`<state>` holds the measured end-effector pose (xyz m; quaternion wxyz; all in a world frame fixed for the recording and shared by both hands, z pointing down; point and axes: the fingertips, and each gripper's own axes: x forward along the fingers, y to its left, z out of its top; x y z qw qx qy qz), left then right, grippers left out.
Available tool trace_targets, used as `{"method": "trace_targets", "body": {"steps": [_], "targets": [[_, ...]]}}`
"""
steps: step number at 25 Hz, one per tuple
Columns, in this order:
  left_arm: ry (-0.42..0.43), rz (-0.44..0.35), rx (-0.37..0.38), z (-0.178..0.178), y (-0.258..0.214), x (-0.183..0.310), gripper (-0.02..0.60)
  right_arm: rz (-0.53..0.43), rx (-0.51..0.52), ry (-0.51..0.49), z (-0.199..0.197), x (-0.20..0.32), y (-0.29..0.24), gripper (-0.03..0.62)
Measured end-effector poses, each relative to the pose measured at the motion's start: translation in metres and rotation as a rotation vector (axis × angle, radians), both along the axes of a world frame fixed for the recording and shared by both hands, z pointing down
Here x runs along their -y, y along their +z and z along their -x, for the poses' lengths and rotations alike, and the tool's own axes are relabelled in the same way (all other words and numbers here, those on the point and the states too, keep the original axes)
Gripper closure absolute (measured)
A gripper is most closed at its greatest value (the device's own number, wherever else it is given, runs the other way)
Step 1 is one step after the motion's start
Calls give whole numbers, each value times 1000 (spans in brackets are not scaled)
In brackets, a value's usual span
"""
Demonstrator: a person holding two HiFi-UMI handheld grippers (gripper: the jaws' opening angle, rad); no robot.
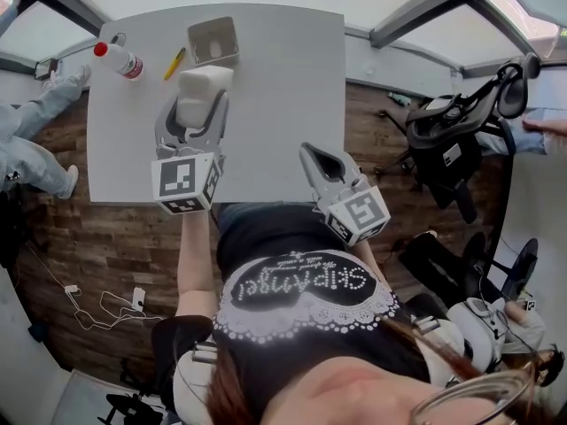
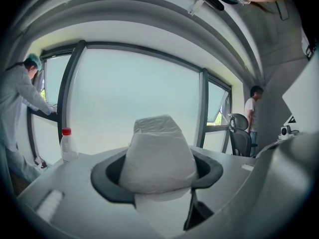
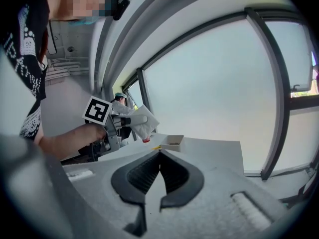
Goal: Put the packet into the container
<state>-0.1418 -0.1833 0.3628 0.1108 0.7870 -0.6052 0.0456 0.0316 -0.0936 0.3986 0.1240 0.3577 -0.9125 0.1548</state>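
My left gripper is shut on the white packet, lifted above the grey table. The packet bulges up between the dark jaws in the left gripper view. The beige container stands open on the table just beyond the packet, toward the far edge. In the right gripper view the left gripper with the packet hangs to the left of the container. My right gripper is shut and holds nothing, near the table's front right edge; its jaw tips meet.
A clear bottle with a red cap lies at the table's far left, with a yellow pen beside it. Office chairs stand to the right. A person in light clothes is at the left.
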Motion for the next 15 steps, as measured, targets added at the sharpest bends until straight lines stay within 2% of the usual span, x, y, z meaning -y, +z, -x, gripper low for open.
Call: {"method": "trace_targets", "body": {"steps": [7,15], "targets": [[-9,18,1,1,8,12,296,-5,1,24,-8,8,-1,599],[-33,53,13,17,27,17,296,15,11,16,4,9,6,599]]}}
